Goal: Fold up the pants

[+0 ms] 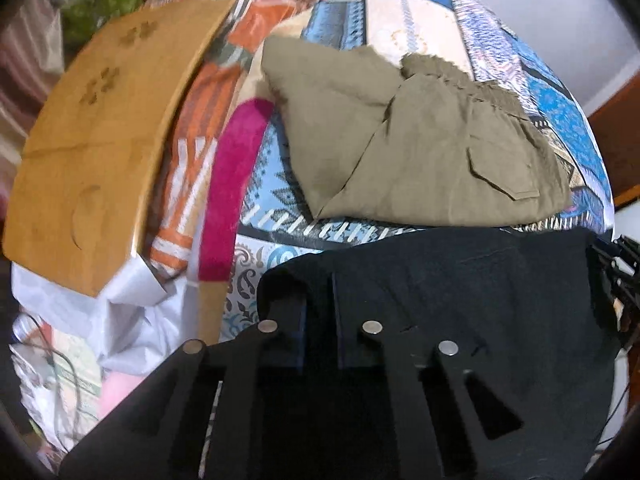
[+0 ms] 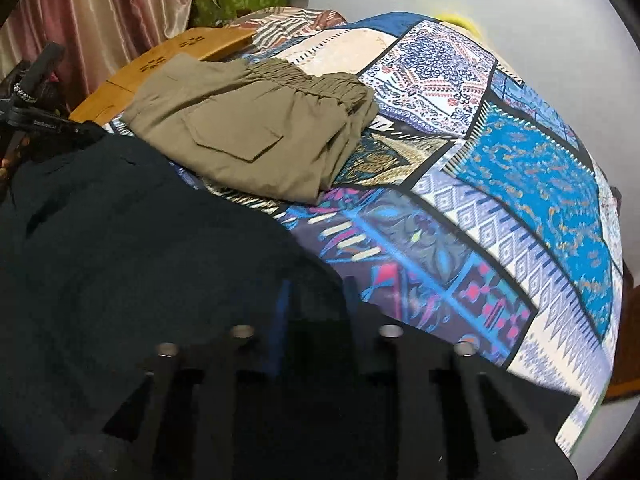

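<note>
The black pants (image 1: 460, 304) lie along the near edge of the patterned bedspread (image 1: 400, 20), filling the lower half of both views. Their full outline cannot be made out: the dark cloth merges with the black gripper bodies, and the bottom of each frame cuts them off.

The left gripper (image 1: 320, 292) sits at lower centre of its view, fingers drawn close together on the garment's left edge – clenched on the black pants, though the pinch point itself is lost in shadow. The right gripper (image 2: 316, 300) does the same at the right edge in its own view, lower centre, even dimmer there.

Beyond them, at mid frame, folded khaki pants (image 2: 256, 136) rest on the bedspread, pocket flap up. A wooden board (image 1: 100, 148) runs along the upper left – its far end blurred – partly hidden behind the khaki pants in the right view.
</note>
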{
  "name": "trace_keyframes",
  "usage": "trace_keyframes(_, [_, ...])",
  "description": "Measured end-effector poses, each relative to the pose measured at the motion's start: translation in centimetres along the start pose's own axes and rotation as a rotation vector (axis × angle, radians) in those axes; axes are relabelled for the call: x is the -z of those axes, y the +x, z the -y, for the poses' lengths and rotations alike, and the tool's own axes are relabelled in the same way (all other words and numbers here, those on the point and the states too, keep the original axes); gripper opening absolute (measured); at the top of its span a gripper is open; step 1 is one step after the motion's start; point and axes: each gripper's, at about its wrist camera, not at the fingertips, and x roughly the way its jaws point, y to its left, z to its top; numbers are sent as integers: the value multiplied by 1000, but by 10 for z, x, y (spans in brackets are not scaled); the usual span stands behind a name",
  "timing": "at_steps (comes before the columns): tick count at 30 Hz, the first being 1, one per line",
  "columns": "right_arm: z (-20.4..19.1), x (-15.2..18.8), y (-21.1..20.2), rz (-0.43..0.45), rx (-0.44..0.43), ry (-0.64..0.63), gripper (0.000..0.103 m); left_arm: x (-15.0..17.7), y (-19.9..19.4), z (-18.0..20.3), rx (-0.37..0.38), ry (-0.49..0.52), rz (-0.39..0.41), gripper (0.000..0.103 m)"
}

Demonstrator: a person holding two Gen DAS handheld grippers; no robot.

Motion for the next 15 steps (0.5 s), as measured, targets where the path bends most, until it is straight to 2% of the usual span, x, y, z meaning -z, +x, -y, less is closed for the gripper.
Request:
trace_keyframes(3, [-5, 2, -2, 11, 16, -12, 8, 1, -21, 11, -48, 32, 68, 8])
trace_keyframes(7, [-5, 4, -18, 58, 30, 29, 7, 5, -67, 24, -77, 62, 190, 7])
trace_keyframes(10, [-2, 5, -44, 123, 31, 73, 7, 12, -101, 37, -85, 95, 268, 7])
trace_keyframes(15, [-13, 18, -101, 201, 36, 94, 7, 34, -148, 56, -79, 137, 351, 7])
